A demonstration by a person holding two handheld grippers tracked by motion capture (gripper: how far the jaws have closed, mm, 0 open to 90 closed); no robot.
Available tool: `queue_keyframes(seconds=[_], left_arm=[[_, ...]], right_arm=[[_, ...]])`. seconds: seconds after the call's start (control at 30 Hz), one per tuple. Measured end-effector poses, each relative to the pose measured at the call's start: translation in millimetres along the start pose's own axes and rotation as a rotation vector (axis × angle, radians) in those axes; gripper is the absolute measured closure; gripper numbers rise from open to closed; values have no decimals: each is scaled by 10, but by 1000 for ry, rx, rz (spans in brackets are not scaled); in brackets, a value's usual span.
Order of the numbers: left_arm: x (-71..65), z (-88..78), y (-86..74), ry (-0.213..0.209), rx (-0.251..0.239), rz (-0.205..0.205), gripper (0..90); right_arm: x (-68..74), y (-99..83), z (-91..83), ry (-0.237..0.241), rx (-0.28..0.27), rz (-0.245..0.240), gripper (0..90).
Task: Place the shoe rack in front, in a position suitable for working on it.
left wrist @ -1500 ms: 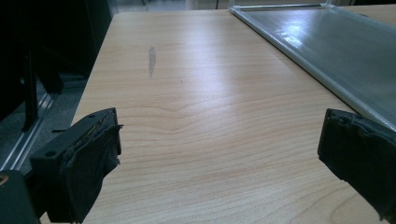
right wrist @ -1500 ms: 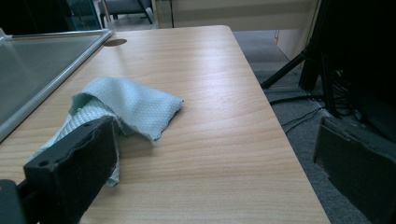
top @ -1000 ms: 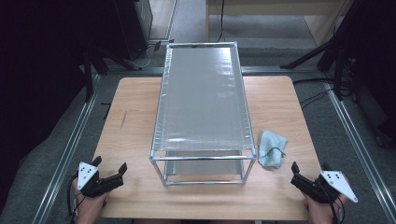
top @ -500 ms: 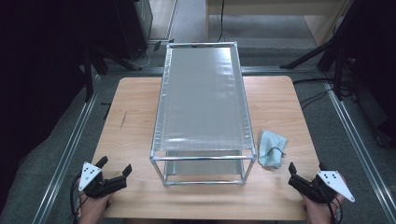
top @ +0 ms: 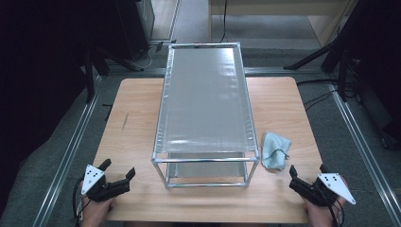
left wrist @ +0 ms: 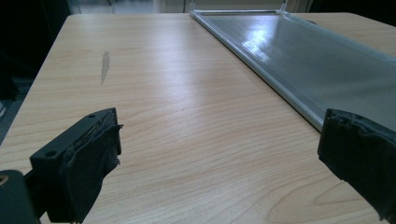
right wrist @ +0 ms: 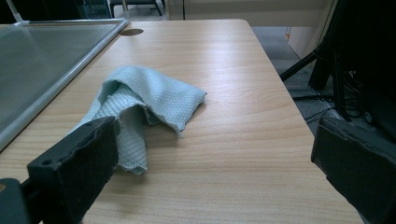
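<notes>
The cloth in front of my right gripper is a small pale blue-green rag with a fine waffle weave, crumpled into a loose heap with one corner folded over and a hemmed edge hanging toward me. It lies on the wooden surface near the front right, just beside the long metal-framed rack that runs down the middle, close to the rack's near right corner but apart from it. My right jaws stand wide open, the cloth showing past the left one, not touching it. My left gripper sits at the front left corner, its jaws spread wide too, holding nothing, with bare wood between them and the rack's edge off to the right. In the high view my right gripper rests just short of the cloth.
</notes>
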State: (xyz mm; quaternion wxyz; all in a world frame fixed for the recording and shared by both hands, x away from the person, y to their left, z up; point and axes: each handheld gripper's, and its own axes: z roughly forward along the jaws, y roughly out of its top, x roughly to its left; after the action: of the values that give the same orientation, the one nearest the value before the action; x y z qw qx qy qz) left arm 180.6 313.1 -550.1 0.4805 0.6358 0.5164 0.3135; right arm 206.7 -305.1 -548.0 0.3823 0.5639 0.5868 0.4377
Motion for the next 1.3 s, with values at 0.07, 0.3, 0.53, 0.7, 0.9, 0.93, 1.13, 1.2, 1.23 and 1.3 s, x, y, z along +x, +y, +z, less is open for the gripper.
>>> queue_keyframes(seconds=[0.07, 0.3, 0.53, 0.7, 0.9, 0.93, 1.13, 1.2, 1.23, 1.3], left_arm=[[0, 3, -1, 0, 2, -1, 0], [-7, 45, -18, 2, 14, 3, 0], [-13, 54, -23, 1, 23, 9, 0], [-13, 59, -24, -1, 25, 10, 0], [-15, 54, -25, -4, 26, 10, 0], [-15, 54, -25, -4, 26, 10, 0], [-28, 54, -24, -7, 24, 14, 0], [-39, 42, -15, -20, 19, 12, 0], [-55, 36, -9, -27, 12, 10, 0], [-93, 17, 5, -51, 3, 16, 0]], right_arm=[[0, -1, 1, 1, 0, -2, 9], [-7, -1, 5, 9, 1, 8, 9], [-14, 2, 12, 17, 4, 9, 9], [-11, 2, 13, 17, 4, 8, 9], [-7, 3, 12, 16, 7, 9, 10], [-7, 3, 12, 16, 7, 9, 10], [1, 1, 10, 18, 4, -4, 9], [13, 1, 7, 21, 5, -18, 19], [22, 2, 2, 24, 4, -17, 27], [44, 14, -10, 47, 2, -1, 35]])
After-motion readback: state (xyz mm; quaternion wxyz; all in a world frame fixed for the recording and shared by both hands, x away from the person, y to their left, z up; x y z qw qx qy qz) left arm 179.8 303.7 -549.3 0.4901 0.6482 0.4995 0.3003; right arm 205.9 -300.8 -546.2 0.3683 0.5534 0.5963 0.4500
